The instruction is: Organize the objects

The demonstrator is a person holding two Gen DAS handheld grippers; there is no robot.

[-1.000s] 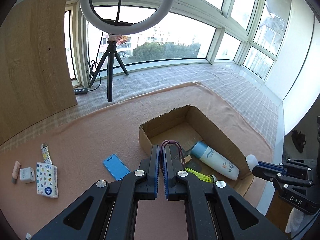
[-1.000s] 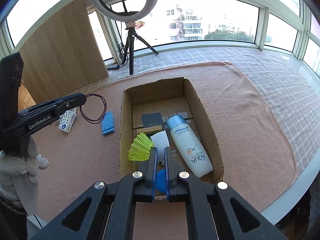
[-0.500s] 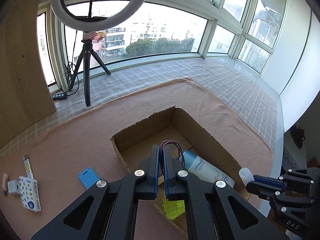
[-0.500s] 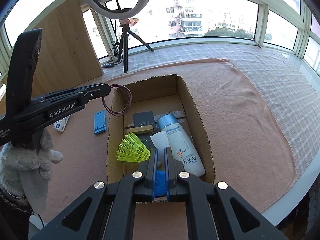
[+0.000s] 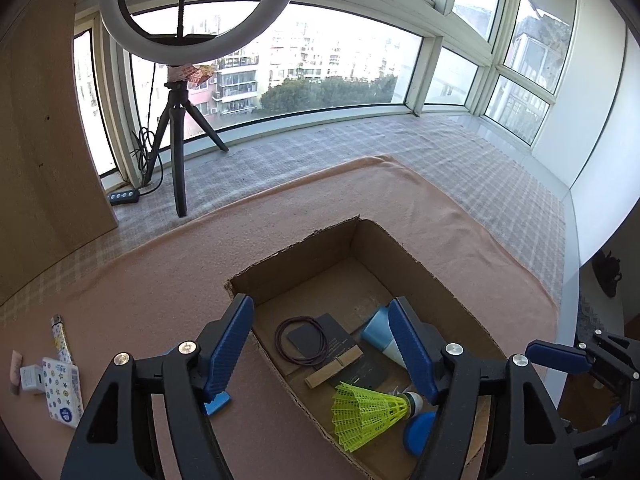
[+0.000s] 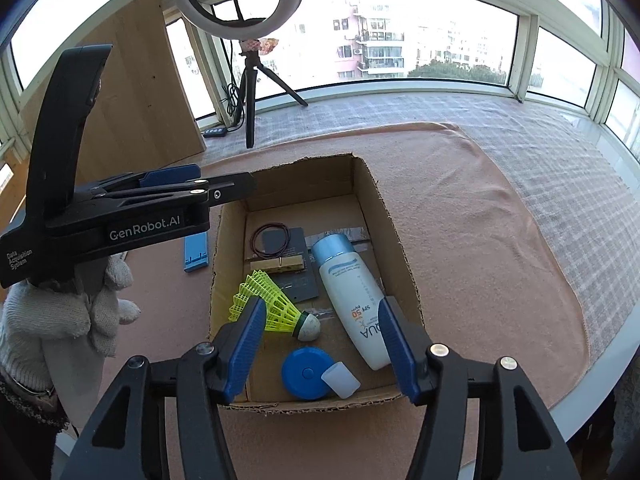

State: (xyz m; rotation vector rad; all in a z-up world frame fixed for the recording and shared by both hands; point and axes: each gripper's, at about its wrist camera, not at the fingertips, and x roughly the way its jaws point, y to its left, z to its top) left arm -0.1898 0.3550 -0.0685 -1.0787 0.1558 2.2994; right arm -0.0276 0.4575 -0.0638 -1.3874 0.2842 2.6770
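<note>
Both claws, left [image 5: 320, 344] and right [image 6: 322, 330], opening empty over the box [image 6: 400, 240] (band [image 6: 271, 239] inside): lifting out carelessly could snag the shuttlecock [image 6: 276, 307]

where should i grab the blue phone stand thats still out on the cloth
Grip the blue phone stand across its two long edges, coming straight down with the left gripper, whose jaws are opening. It lies flat and narrow beside the cardboard box, so only those edges offer purchase.
</note>
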